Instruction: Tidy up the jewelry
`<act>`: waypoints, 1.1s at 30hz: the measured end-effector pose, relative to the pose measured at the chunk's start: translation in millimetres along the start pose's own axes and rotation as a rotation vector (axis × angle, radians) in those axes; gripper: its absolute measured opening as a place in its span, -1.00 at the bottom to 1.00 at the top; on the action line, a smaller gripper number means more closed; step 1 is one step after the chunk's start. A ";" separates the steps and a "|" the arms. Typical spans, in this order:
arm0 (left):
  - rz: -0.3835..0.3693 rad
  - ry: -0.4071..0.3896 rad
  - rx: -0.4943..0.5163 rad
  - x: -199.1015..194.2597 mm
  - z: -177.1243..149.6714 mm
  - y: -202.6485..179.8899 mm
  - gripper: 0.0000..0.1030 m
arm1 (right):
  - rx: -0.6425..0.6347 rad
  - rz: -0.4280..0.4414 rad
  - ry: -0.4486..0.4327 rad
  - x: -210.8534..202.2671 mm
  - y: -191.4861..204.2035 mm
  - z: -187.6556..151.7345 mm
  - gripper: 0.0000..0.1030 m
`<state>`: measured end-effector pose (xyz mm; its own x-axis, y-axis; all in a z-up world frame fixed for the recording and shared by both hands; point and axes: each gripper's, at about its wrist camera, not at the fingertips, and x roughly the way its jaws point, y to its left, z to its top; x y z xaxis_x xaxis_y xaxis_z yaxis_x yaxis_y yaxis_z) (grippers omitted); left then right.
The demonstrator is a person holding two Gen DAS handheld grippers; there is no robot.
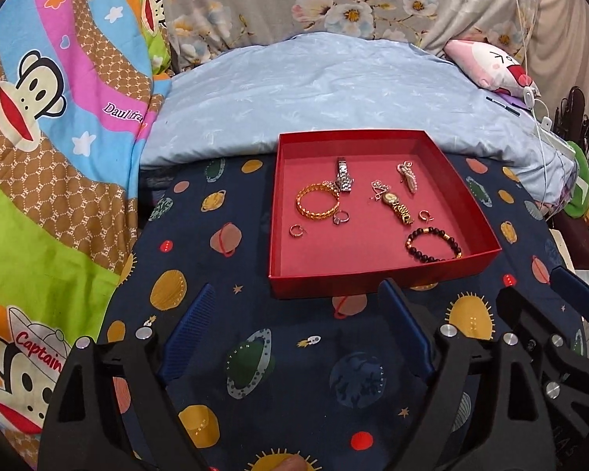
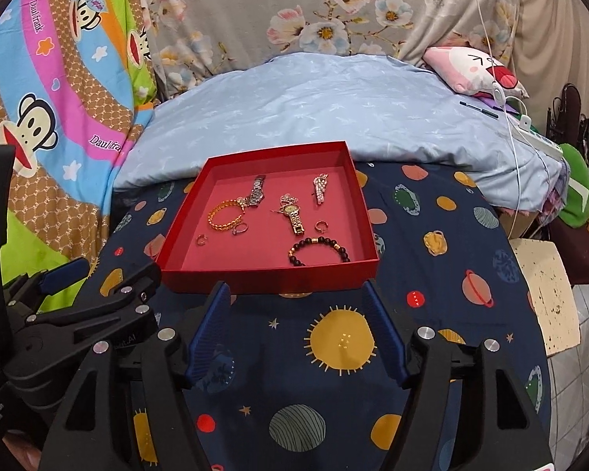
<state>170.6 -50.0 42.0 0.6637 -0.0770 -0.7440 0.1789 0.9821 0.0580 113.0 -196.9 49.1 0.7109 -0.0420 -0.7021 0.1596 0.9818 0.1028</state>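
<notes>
A red box [image 1: 377, 274] [image 2: 271, 274] lies on the planet-print cloth and holds jewelry: a gold chain bracelet [image 1: 318, 201] [image 2: 224, 216], a silver watch [image 1: 344, 176] [image 2: 256, 190], a gold watch [image 1: 397, 206] [image 2: 293, 215], a dark bead bracelet [image 1: 434, 244] [image 2: 319, 250], a sparkly clip [image 1: 407, 174] [image 2: 320, 188] and small rings [image 1: 341, 218]. My left gripper [image 1: 296, 300] is open and empty, just short of the box's near wall. My right gripper [image 2: 296, 294] is open and empty, at the box's near wall. The right gripper shows in the left wrist view [image 1: 538, 294], the left gripper in the right wrist view [image 2: 106, 274].
A dark blue cloth with planets [image 1: 255, 353] [image 2: 432, 274] covers the surface. A light blue pillow [image 1: 333, 94] [image 2: 333, 110] lies behind the box. A monkey-print blanket [image 1: 51, 137] is at the left. White cables [image 2: 510, 98] and a pink cushion [image 2: 475, 68] are at the right.
</notes>
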 end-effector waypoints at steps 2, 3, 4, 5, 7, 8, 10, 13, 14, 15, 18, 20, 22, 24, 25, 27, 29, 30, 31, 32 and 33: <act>0.014 -0.003 -0.004 0.6 -1.5 0.2 0.61 | 0.000 0.000 0.003 0.5 0.9 0.2 0.32; 0.019 -0.003 -0.005 0.9 -1.8 0.3 0.61 | -0.001 -0.003 0.004 1.0 1.5 0.1 0.32; 0.023 -0.005 -0.004 1.0 -2.0 0.3 0.61 | 0.000 -0.004 0.005 1.4 2.0 -0.4 0.32; 0.026 -0.008 -0.004 1.0 -2.0 0.6 0.61 | 0.001 -0.003 0.006 1.9 2.2 -0.6 0.32; 0.030 -0.007 -0.004 1.8 -2.2 1.3 0.61 | 0.004 -0.002 0.011 3.7 2.5 -0.9 0.32; 0.030 -0.004 -0.006 2.8 -2.0 1.9 0.61 | 0.007 -0.002 0.012 4.5 2.6 -1.0 0.32; 0.031 -0.001 -0.014 4.6 -2.1 3.1 0.61 | 0.013 0.001 0.017 6.6 2.6 -1.1 0.32; 0.034 0.004 -0.022 7.0 -1.9 4.7 0.61 | 0.017 0.002 0.023 8.7 2.5 -2.3 0.32; 0.036 0.005 -0.022 7.7 -2.0 4.9 0.61 | 0.016 0.001 0.024 8.9 2.8 -2.5 0.32; 0.037 0.005 -0.020 8.2 -2.1 4.9 0.61 | 0.017 0.000 0.026 9.5 2.9 -2.9 0.32; 0.043 0.009 -0.012 9.8 -2.8 4.0 0.61 | 0.016 -0.002 0.032 11.2 3.3 -3.7 0.32; 0.040 0.010 -0.015 9.9 -2.7 3.9 0.61 | 0.017 -0.002 0.032 11.5 3.4 -3.7 0.32; 0.039 0.013 -0.015 11.3 -3.0 4.1 0.61 | 0.017 -0.003 0.033 12.0 3.4 -3.8 0.32; 0.041 0.012 -0.015 11.7 -3.0 4.1 0.61 | 0.016 -0.004 0.033 12.1 3.5 -3.9 0.32; 0.039 0.013 -0.015 11.2 -2.7 4.1 0.61 | 0.017 -0.003 0.032 12.1 3.3 -3.9 0.32; 0.041 0.014 -0.017 11.6 -2.7 4.1 0.61 | 0.018 -0.003 0.032 12.0 3.3 -3.8 0.32; 0.042 0.013 -0.016 11.7 -2.8 4.7 0.61 | 0.016 -0.004 0.031 12.1 2.7 -3.8 0.32; 0.043 0.013 -0.015 12.1 -2.8 4.7 0.61 | 0.015 -0.004 0.032 12.2 2.7 -3.9 0.32; 0.041 0.013 -0.015 11.5 -2.6 4.3 0.61 | 0.016 -0.004 0.032 12.1 2.7 -3.8 0.32; 0.042 0.012 -0.013 11.9 -2.5 4.6 0.61 | 0.016 -0.004 0.032 12.1 2.8 -3.8 0.32; 0.043 0.012 -0.011 12.5 -2.5 4.8 0.61 | 0.016 -0.004 0.032 12.2 2.8 -3.9 0.32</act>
<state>177.9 -45.8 31.3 0.6622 -0.0323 -0.7486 0.1419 0.9864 0.0829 119.5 -193.9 38.0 0.6881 -0.0400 -0.7245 0.1737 0.9785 0.1110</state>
